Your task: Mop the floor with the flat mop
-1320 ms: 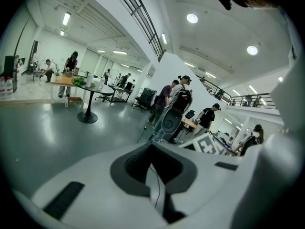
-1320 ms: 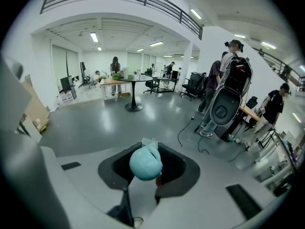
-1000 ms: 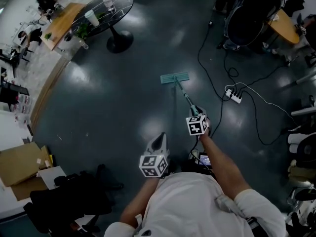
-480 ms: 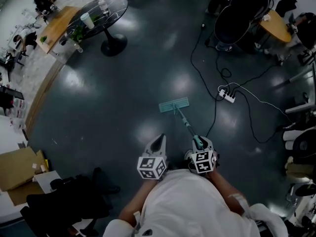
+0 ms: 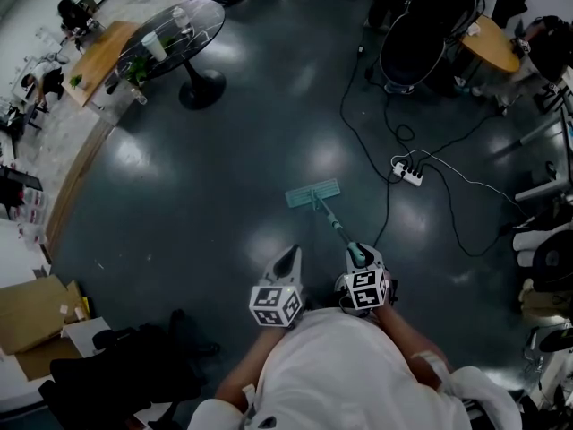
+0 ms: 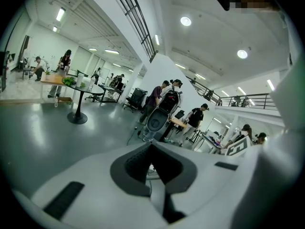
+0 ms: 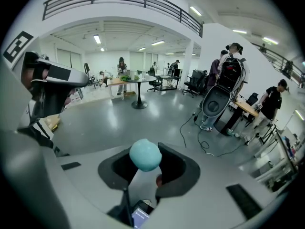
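My right gripper clenches the mop by its handle, pad on the floor; my left gripper is closed, empty.

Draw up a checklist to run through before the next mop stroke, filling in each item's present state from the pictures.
1. Right tongs grip the mop handle: ok, shut on it just below its teal end.
2. Mop head flat on the floor: ok, judging from the head view.
3. Left tongs helping on the handle: not ok, shut and empty beside it.
4. Floor ahead of the mop head bare: ok.
5. Cable and power strip out of the stroke: not ok, both lie close on the mop's right.
6. Mop head damp enough: cannot tell.
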Motion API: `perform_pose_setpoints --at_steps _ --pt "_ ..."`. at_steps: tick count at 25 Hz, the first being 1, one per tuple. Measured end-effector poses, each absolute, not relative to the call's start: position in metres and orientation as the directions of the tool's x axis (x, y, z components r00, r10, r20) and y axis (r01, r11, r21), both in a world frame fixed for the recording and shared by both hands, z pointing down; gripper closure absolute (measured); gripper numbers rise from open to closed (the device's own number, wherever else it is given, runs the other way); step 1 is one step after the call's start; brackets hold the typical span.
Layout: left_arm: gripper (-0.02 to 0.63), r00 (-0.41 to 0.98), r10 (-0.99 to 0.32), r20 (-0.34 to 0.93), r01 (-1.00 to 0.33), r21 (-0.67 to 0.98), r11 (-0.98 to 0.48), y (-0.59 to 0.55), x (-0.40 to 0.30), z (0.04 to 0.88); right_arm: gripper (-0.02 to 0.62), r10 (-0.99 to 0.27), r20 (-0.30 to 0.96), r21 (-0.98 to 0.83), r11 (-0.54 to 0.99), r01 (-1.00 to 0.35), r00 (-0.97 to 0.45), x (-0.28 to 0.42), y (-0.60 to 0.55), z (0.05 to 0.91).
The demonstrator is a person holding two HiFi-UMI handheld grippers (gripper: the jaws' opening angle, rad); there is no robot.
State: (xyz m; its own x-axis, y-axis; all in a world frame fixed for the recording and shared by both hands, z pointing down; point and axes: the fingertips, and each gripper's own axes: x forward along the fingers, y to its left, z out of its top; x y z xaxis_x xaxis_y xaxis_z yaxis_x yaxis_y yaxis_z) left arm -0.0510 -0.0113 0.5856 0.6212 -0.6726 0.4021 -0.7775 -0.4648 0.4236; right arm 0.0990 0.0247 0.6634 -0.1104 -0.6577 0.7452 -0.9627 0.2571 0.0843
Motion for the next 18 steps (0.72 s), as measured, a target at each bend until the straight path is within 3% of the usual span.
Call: perform_pose_setpoints --at_steps 18 --pt "0.601 0.616 -0.679 0.400 -0.781 0.426 -0.457 -0.0119 -0.0542 0.5865 0.485 -0.666 0.737 0.081 0.260 -0.962 -0.118 0.0972 0.0249 0.6622"
